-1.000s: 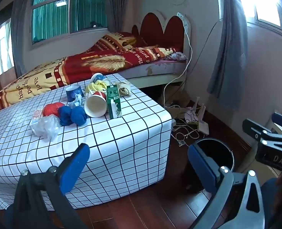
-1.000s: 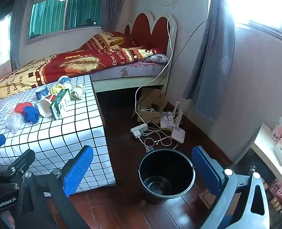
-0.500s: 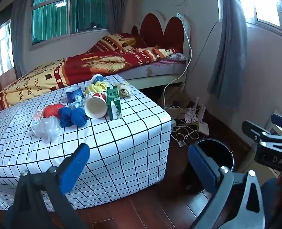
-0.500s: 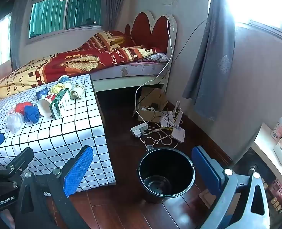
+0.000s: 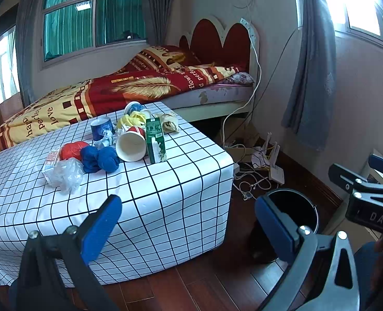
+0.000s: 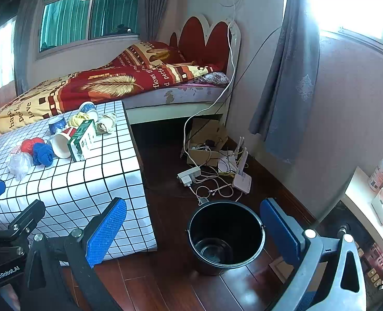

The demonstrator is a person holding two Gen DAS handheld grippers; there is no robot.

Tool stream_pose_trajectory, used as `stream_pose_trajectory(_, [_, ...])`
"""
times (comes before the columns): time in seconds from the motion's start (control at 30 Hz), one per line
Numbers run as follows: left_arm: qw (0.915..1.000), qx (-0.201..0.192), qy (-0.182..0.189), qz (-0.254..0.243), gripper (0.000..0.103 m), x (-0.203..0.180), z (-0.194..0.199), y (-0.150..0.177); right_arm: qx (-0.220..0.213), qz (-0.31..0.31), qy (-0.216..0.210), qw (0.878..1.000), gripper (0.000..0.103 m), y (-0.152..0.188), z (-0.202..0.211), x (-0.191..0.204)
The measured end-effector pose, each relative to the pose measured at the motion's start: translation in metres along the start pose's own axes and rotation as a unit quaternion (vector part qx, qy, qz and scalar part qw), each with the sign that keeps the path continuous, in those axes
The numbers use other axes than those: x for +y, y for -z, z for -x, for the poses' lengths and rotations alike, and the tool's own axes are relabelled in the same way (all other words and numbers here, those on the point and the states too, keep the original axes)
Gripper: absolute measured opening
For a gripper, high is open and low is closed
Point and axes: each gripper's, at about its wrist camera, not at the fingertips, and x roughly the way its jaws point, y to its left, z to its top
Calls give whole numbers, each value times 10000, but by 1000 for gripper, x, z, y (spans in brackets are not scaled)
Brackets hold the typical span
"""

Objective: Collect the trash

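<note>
Checked tablecloth (image 5: 165, 194) is strewn with trash (image 5: 129, 140); black bucket (image 6: 225, 235) stands right on wood floor; left gripper (image 5: 189, 223) and right gripper (image 6: 194, 228) are held spread, empty.

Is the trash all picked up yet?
Not yet. Nothing looks done: the bucket is empty. Nothing is in hand: the left gripper and right gripper are both open. Left: cups, carton, bags and wads on the table.
</note>
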Motion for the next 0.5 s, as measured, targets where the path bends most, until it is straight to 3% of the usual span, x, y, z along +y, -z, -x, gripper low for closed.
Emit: stream_pose_trajectory(0.5, [10000, -34, 27, -15, 103, -2, 0, -1, 3, -3, -32, 10000, 103, -2, 0, -2])
